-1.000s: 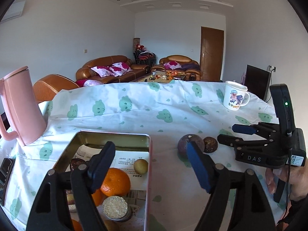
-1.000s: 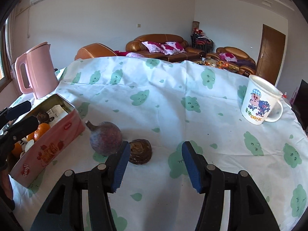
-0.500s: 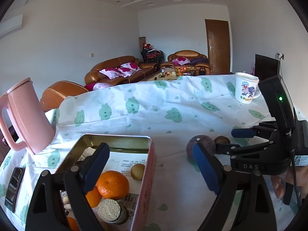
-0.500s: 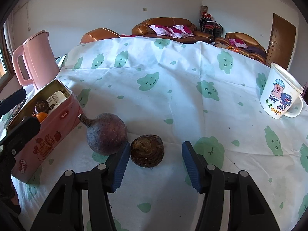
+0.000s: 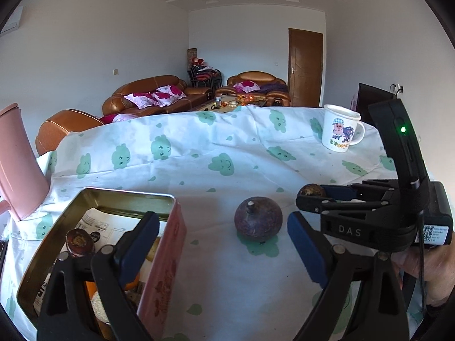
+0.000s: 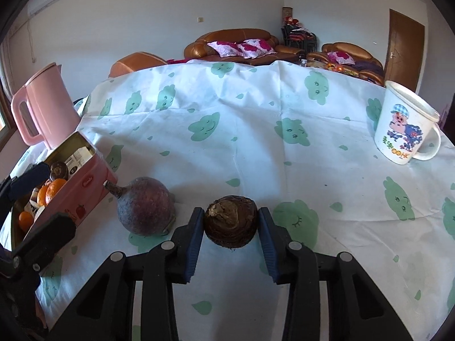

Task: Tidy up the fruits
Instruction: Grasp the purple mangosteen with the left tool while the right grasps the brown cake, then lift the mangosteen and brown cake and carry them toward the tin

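Right gripper (image 6: pixel 230 224), wide a moment ago, is closing its jaws onto the small brown fruit (image 6: pixel 231 221). Left gripper (image 5: pixel 221 244) is opening, nothing between its jaws, the purple fruit (image 5: pixel 258 218) just beyond; next stop is probably the tin (image 5: pixel 125 196).

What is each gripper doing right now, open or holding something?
Left gripper: opening, nothing between its jaws.
Right gripper: closing on the small brown fruit, pads touching both its sides.
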Demonstrator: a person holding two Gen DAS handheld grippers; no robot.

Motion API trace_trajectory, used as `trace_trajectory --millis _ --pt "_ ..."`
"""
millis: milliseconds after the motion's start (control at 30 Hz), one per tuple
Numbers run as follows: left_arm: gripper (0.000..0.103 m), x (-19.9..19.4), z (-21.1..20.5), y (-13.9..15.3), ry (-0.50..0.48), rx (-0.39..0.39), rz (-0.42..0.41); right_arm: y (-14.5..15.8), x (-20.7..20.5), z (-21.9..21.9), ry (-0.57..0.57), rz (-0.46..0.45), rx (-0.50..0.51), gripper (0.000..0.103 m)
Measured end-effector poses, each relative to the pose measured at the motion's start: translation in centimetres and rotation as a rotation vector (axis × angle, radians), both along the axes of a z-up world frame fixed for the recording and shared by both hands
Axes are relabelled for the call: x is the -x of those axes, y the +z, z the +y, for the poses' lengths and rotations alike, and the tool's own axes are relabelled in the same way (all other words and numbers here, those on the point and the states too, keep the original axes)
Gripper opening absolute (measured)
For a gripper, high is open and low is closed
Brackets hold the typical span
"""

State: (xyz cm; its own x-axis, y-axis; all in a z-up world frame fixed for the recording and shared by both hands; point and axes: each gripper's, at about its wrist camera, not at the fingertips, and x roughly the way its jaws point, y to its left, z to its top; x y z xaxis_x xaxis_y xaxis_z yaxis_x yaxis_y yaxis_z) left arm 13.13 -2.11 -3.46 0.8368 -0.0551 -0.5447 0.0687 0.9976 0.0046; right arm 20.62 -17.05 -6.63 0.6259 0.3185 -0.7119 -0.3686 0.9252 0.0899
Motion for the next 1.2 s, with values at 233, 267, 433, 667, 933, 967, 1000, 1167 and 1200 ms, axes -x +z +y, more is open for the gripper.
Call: trace_trajectory --millis 233,267,433,667,933,967,1000,1167,1200 --pt "0.089 -2.4 -1.4 -0.9 -0.045 0.044 0.080 0.6 0.0 -2.8 -0.100 -0.020 -0.095 0.040" --pt "0.088 -2.7 -1.6 -1.1 -0.050 0.049 0.091 0.7 0.0 -3.0 -0.108 -0.022 -0.102 0.040" --pt "0.075 -4.7 -2.6 -2.0 -0.084 0.073 0.172 0.9 0.1 -3.2 -0.123 -0.032 -0.103 0.040" --pt "0.053 -5.9 -2.1 -2.7 -0.069 0.114 0.211 0.9 0.3 -2.9 -0.117 -0.048 -0.081 0.040" --pt "0.053 -4.6 -2.2 -1.5 -0.069 0.101 0.127 1.6 1.2 -2.8 -0.102 -0.107 -0.085 0.040" --pt "0.053 -4.5 -2.1 -1.3 -0.067 0.103 0.116 1.7 1.3 -2.9 -0.099 -0.112 -0.089 0.040" --pt "0.053 -4.3 -2.0 -1.2 -0.065 0.107 0.103 1.8 1.4 -3.0 -0.095 -0.118 -0.096 0.040" --pt "0.053 -3.5 -1.6 -0.5 -0.063 0.119 0.049 2.1 1.7 -3.1 -0.083 -0.143 -0.116 0.040" --pt "0.053 -3.4 -1.7 -0.4 -0.061 0.116 0.040 2.2 1.8 -3.1 -0.081 -0.148 -0.119 0.040"
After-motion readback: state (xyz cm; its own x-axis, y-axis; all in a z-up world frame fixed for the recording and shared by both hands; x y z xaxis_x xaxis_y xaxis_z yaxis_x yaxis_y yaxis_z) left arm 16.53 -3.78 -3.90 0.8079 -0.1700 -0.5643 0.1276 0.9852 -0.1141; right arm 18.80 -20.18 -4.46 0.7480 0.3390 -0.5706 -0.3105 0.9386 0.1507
